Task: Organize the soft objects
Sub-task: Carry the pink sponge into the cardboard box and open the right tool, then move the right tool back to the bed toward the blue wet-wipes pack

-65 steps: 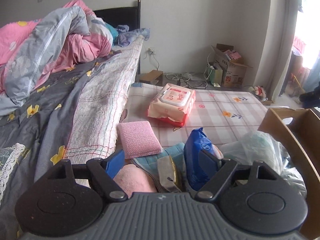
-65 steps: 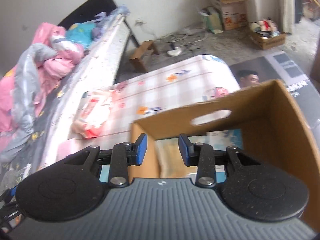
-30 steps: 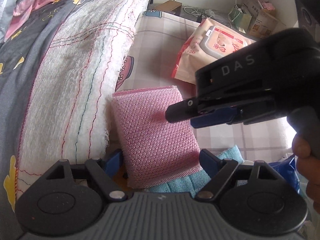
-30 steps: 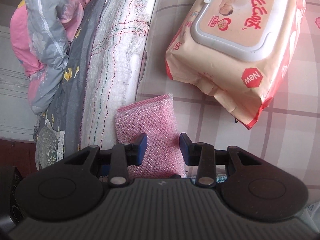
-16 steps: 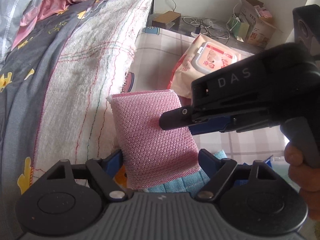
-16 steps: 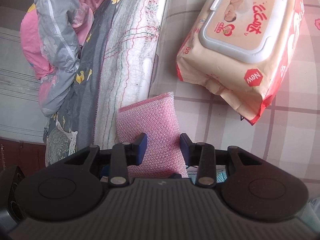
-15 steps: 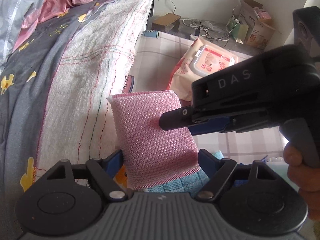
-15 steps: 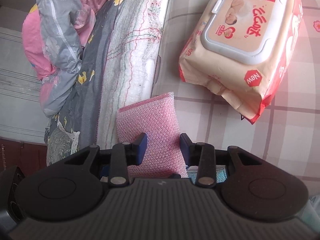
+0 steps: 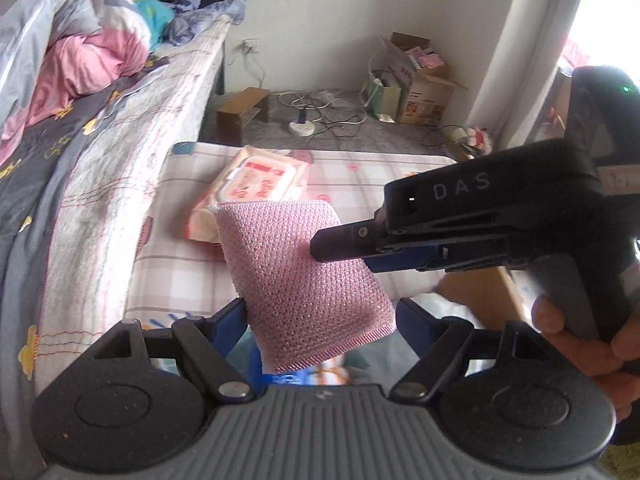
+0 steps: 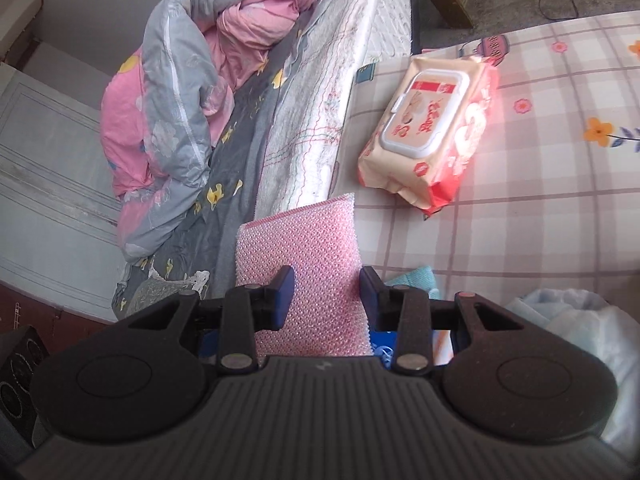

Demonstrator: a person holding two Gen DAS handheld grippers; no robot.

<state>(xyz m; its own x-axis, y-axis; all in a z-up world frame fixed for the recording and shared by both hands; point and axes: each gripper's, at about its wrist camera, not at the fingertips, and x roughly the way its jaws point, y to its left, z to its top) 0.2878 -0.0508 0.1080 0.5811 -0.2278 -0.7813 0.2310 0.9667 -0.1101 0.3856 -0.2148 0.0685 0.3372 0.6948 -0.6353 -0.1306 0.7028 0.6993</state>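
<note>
Fingers point(image 9: 568, 324) of the person's right hand point(image 9: 592, 344) wrap the black handle at the right edge of the left wrist view, and the right gripper point(image 10: 327, 289) reaches in from that side, nose pointing left and slightly down; its two blue pads stand on the flat faces of the pink sponge point(image 9: 304, 276), one above and one below, clamped on it near its right edge; the sponge hangs in the air above the checked cloth point(image 10: 520, 208), tilted, with its far corner raised. In the left wrist view the left gripper point(image 9: 320, 316) sits below and behind the sponge, angled down toward the cloth; its jaws are spread wide, the left pad touching the sponge's left edge and the right pad just beside its right corner; whether they press on it I cannot tell.

Sponge details: a flat rectangular pad, pale pink, covered in a glittering netted mesh, with a darker pink stitched seam along its near edge; its corners are rounded and it looks barely squashed. Beyond the sponge on the cloth lies the pack of wet wipes point(image 10: 430, 132), lid up, near the bed point(image 10: 312, 92); beneath the sponge's near edge are blue and teal soft things, blurred.
</note>
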